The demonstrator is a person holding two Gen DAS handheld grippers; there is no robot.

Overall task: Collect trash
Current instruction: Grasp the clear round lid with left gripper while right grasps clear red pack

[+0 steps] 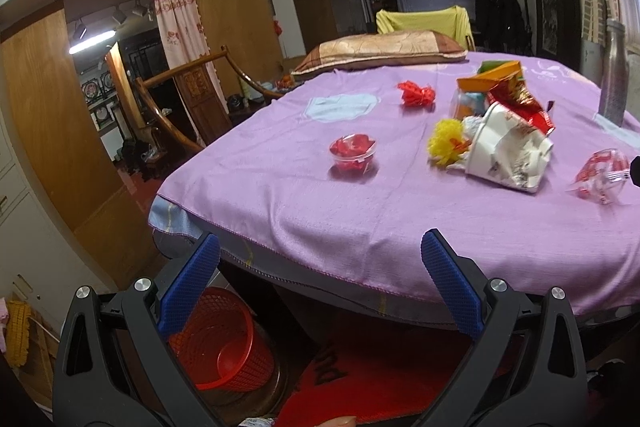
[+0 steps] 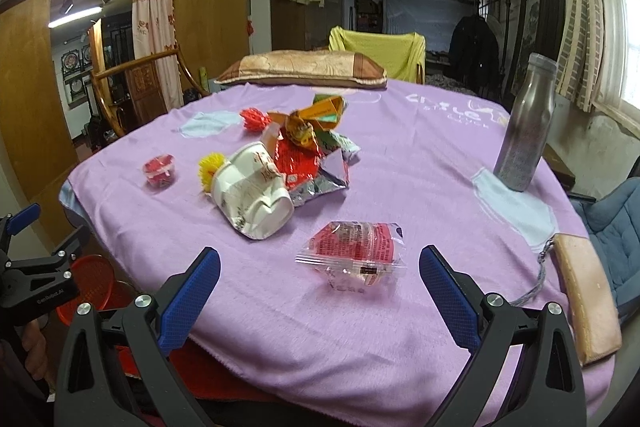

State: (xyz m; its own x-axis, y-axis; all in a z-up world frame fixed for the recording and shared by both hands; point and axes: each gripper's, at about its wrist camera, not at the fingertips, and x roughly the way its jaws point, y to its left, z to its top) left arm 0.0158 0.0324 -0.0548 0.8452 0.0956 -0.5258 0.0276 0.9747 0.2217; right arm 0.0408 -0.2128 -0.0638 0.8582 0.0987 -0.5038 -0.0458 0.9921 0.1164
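Trash lies on a table under a purple cloth (image 1: 360,211) (image 2: 400,167). A crushed white paper cup (image 1: 506,151) (image 2: 252,195) lies on its side among red and orange snack wrappers (image 1: 516,99) (image 2: 308,143) and a yellow tuft (image 1: 446,141) (image 2: 210,169). A clear red-printed wrapper (image 2: 354,257) (image 1: 600,177) lies just ahead of my right gripper (image 2: 320,267), which is open and empty. A small clear cup with red contents (image 1: 353,154) (image 2: 160,169) and a red bow (image 1: 416,93) (image 2: 254,119) lie apart. My left gripper (image 1: 320,251) is open and empty at the table's near edge, above a red mesh basket (image 1: 224,339) (image 2: 88,287).
A steel bottle (image 2: 524,123) (image 1: 614,75) stands at the table's right side. A tan pouch with a strap (image 2: 588,295) lies at the right edge. A pillow (image 1: 380,49) (image 2: 304,69) rests at the far side. A wooden chair (image 1: 184,99) stands to the left.
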